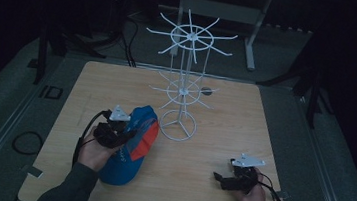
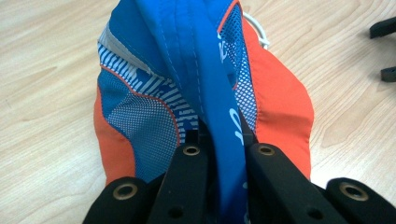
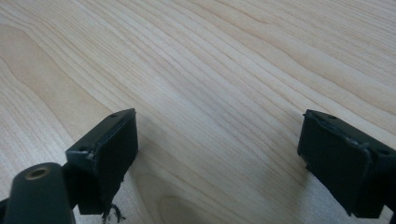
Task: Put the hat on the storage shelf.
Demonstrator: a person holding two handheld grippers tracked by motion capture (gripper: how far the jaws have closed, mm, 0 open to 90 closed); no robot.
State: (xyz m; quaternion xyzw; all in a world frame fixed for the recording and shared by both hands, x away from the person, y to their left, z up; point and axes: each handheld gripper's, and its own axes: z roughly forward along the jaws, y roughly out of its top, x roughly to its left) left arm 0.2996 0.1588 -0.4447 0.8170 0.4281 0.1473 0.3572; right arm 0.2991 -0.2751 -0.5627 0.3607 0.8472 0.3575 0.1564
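Pinching ribbed blue-orange mesh cap [image 2: 205,84]

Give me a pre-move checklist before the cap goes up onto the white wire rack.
1. Left claw shut on the cap: ok, a fold of blue fabric is pinched between its jaws in the left gripper view.
2. Grip is deep enough not to slip: cannot tell, the fold hides the pads.
3. Right claw free: ok, jaws wide apart over bare wood, nothing between them.
4. Right claw out of the path: ok, in the high view it sits at the table's near right, apart from the cap.
5. Wire rack upright with open prongs: ok.
6. Cap fully lifted off the table: cannot tell.
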